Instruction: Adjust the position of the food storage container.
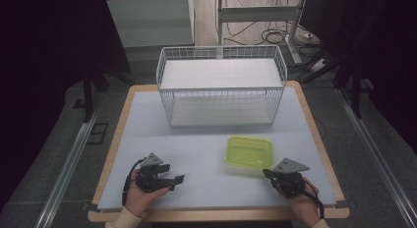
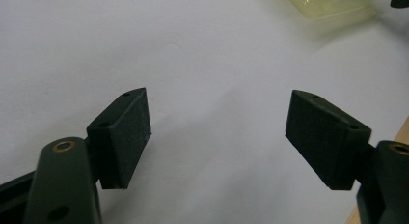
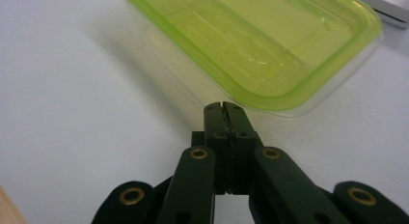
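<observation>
item: translucent lime-green rectangular plastic container (image 1: 249, 151), lidded, near the worktop's front right, untouched. right gripper (image 3: 224, 108): jaws pressed together, empty, tips just short of its rim. left gripper (image 2: 217, 132): jaws wide, empty. white wire basket (image 1: 221, 85) at rear edge. handling judged barely begun.

The table (image 1: 147, 139) lies bare between the left gripper (image 1: 173, 175) and the box (image 1: 249, 151), so a hand can pass there. The basket (image 1: 221, 85) blocks the far middle, with narrow strips free on either side. The right gripper (image 3: 224, 107), jaws together, sits just beside the box's near edge, perhaps touching it. In the left gripper view, bare table shows between the spread jaws.
</observation>
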Demonstrator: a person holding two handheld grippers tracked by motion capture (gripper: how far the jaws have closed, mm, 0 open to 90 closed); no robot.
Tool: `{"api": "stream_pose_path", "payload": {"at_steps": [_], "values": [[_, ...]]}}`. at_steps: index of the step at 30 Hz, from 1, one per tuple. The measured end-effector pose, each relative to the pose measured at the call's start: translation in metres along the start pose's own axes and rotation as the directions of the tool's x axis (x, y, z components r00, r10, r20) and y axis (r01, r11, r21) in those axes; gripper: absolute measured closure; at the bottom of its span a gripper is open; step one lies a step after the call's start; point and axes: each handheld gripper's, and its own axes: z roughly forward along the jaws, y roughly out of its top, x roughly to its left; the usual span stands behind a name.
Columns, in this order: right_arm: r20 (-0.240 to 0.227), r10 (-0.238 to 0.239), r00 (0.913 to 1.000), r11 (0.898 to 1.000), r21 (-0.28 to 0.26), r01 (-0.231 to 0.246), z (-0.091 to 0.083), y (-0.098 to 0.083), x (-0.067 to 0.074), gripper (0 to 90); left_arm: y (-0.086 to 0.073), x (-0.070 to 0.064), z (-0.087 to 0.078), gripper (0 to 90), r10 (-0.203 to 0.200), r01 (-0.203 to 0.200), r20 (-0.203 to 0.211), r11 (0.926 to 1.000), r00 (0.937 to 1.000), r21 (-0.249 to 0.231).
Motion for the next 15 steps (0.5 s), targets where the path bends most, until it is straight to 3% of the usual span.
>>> {"api": "stream_pose_path", "payload": {"at_steps": [8,12,15], "values": [[0.014,0.034,0.9993,0.999,0.008,-0.034,0.003,0.000,-0.009,89.8,0.000,0.000,0.001,23.6,0.000,0.000,0.002,1.0000,1.0000,0.003],[0.035,0.053,0.9980,0.999,0.000,-0.053,-0.007,-0.004,-0.016,89.9,0.000,0.000,0.000,23.6,-0.002,0.002,0.001,1.0000,1.0000,-0.002],[0.058,0.085,0.9947,0.996,-0.015,-0.084,-0.015,-0.007,-0.029,89.8,0.000,0.000,0.000,23.6,-0.002,0.002,-0.001,1.0000,1.0000,-0.001]]}}
